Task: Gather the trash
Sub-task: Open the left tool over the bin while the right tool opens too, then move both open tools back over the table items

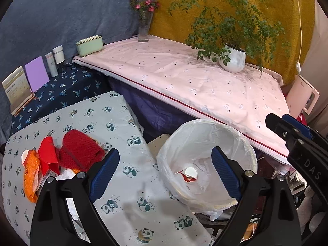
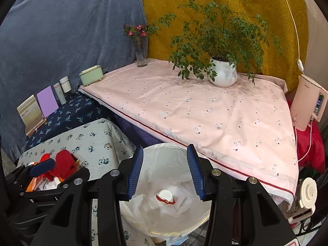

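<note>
Both hand-held grippers, left and right, gape empty over the bin beside the potted plant.

White letters "DAS" stand on the black body of the right gripper, seen at the right edge of the left wrist view; anything after them is cut off. A small brand word sits near the top of the pink appliance, looks like "Midea" but too small to be sure. The cream card in its stand carries printed lines, too blurred to read.
</note>
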`<action>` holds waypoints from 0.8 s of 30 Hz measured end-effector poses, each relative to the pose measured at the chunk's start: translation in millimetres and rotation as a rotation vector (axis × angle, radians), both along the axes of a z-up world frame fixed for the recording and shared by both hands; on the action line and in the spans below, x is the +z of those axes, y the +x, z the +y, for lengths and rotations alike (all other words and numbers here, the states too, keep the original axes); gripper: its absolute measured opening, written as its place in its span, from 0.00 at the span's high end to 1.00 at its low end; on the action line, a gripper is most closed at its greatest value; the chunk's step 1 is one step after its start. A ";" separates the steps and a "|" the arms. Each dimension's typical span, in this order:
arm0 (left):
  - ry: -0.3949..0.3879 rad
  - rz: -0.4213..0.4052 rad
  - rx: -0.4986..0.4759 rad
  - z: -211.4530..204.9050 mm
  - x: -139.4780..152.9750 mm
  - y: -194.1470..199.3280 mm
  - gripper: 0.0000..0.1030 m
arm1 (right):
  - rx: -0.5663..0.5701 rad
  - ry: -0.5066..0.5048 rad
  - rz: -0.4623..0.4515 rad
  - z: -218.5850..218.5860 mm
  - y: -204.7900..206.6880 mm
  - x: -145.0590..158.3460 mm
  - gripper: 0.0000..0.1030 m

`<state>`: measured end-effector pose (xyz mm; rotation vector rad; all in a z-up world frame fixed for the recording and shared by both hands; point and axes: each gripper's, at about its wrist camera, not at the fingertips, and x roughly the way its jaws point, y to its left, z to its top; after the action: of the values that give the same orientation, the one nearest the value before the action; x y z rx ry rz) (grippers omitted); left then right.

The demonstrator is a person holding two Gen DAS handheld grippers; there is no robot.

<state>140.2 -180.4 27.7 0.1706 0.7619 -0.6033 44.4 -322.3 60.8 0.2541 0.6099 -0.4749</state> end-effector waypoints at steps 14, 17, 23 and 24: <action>-0.027 0.000 0.114 60.8 5.4 12.3 0.15 | 0.091 -0.013 -0.012 45.2 18.3 9.2 0.52; -0.028 -0.001 0.147 78.1 4.6 14.4 0.13 | 0.121 -0.018 -0.015 60.6 24.0 11.8 0.50; -0.032 0.017 0.223 114.6 0.1 19.8 0.11 | 0.178 -0.024 -0.013 90.4 35.4 12.8 0.47; -0.033 0.021 0.235 121.6 -1.4 20.5 0.11 | 0.186 -0.023 -0.012 94.1 37.0 12.7 0.47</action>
<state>160.8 -58.8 26.2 0.0429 0.7784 -0.3945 81.5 -228.3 73.4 0.1762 0.6098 -0.3013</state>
